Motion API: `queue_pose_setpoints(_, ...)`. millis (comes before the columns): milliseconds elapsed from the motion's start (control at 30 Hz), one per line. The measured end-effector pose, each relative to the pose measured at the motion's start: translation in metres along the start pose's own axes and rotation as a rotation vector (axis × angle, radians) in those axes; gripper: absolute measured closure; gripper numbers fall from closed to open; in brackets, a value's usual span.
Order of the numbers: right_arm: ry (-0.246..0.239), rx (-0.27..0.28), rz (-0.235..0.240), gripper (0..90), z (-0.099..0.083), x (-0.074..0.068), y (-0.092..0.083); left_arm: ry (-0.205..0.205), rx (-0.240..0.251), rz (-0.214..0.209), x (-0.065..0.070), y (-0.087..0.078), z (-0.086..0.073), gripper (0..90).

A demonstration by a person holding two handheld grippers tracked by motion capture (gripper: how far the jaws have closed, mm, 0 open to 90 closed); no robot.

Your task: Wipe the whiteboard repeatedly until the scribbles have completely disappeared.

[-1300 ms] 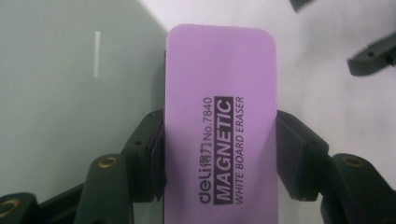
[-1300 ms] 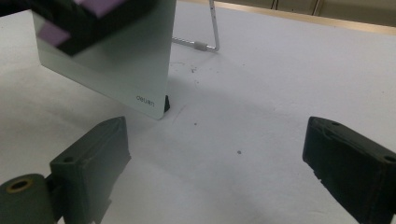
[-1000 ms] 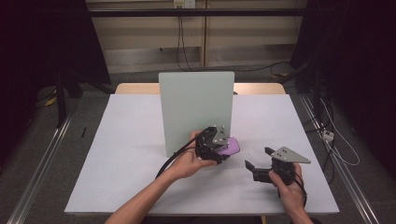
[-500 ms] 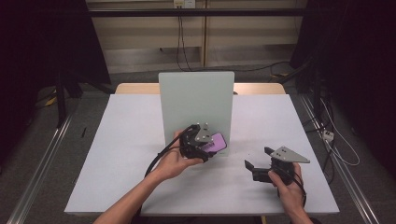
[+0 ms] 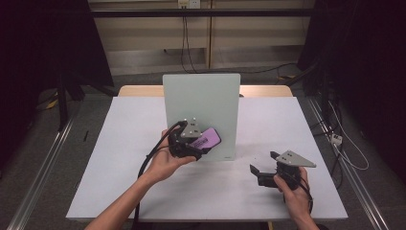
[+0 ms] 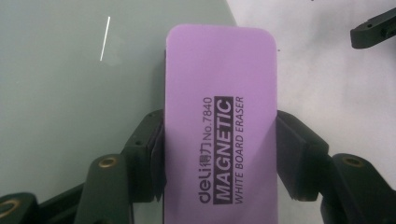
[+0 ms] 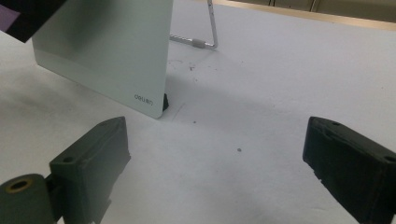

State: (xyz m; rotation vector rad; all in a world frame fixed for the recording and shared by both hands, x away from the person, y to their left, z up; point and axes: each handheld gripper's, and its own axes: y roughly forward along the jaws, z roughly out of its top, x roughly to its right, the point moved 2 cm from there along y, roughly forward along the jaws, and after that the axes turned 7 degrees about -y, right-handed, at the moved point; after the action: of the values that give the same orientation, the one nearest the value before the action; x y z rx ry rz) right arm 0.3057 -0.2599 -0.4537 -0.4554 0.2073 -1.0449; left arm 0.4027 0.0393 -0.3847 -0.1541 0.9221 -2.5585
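Note:
A purple whiteboard eraser (image 5: 207,138) (image 6: 219,116) labelled "magnetic white board eraser" is clamped by its long sides in my left gripper (image 5: 200,143) (image 6: 219,154), which is shut on it. The eraser sits in front of the lower middle of an upright pale grey-green whiteboard (image 5: 201,96) (image 6: 70,102); whether it touches the board I cannot tell. My right gripper (image 5: 262,162) (image 7: 215,154) rests low over the table to the right of the board, open, with nothing between its jaws. The board's lower corner (image 7: 107,51) stands ahead of it.
The board stands on a white table (image 5: 119,143) and leans on a metal wire stand (image 7: 208,28) behind it. A thin pale streak (image 6: 105,38) shows on the board. Dark floor, rails and cables surround the table.
My left hand has carried the eraser leftward and slightly upward across the front of the board. The right gripper has stayed where it was.

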Motion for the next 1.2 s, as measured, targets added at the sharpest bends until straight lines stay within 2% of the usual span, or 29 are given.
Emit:
queue_pose_setpoints(267,-0.008,0.001,0.002,7.3,-0.001,0.000,0.000,-0.027,-0.003,0.016,-0.004,-0.018,-0.006,40.9)
queue_pose_setpoints(500,-0.011,0.002,0.005,7.3,-0.001,-0.001,-0.002,-0.054,0.013,0.013,-0.001,-0.030,-0.010,40.9)
queue_pose_setpoints(767,-0.012,0.001,0.006,7.3,-0.001,-0.001,-0.001,-0.085,0.020,-0.010,0.004,-0.038,-0.018,40.9)
queue_pose_setpoints(1200,-0.012,-0.001,0.005,7.3,-0.001,-0.001,-0.001,-0.158,-0.007,-0.013,-0.001,-0.046,-0.041,40.9)
